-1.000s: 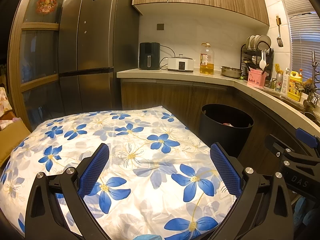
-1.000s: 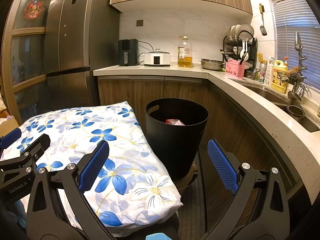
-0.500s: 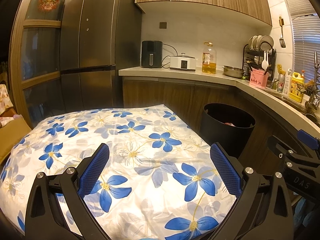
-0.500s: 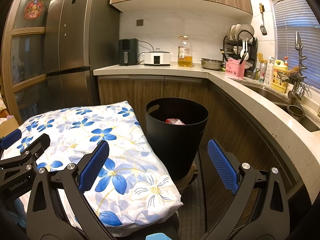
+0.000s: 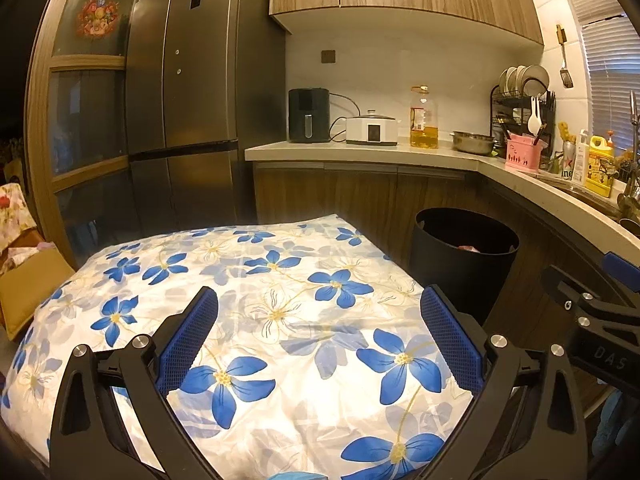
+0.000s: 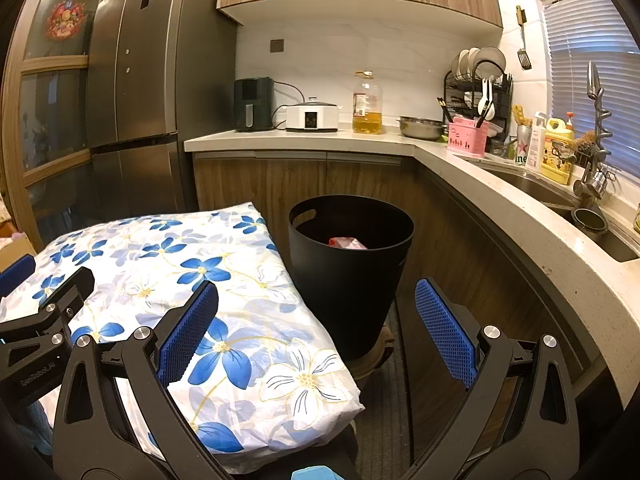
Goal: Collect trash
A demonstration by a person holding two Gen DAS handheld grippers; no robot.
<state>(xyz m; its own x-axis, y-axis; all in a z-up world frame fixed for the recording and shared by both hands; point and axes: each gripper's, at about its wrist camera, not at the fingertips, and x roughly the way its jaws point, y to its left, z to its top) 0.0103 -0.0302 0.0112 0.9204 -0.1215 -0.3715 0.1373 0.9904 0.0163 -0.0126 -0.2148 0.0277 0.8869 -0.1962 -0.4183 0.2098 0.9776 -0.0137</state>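
The black bin (image 6: 351,264) stands on the floor against the wooden cabinet fronts, just beside the far right corner of the flower-print cloth (image 5: 248,320) that covers the bench. Inside the bin lies a piece of pink-red trash (image 6: 347,243) — the only trash either view shows. The left gripper (image 5: 318,334) hovers over the cloth with its jaws opening to their widest and nothing between them; the right gripper (image 6: 316,322) points toward the bin, jaws wide and empty too. By my reading, the collecting is at or near its end, or at a pause between pieces. The next move calls for finding any piece left near the bin — none shows on the cloth. The bin's depths, its base and the floor under the bench are hidden.
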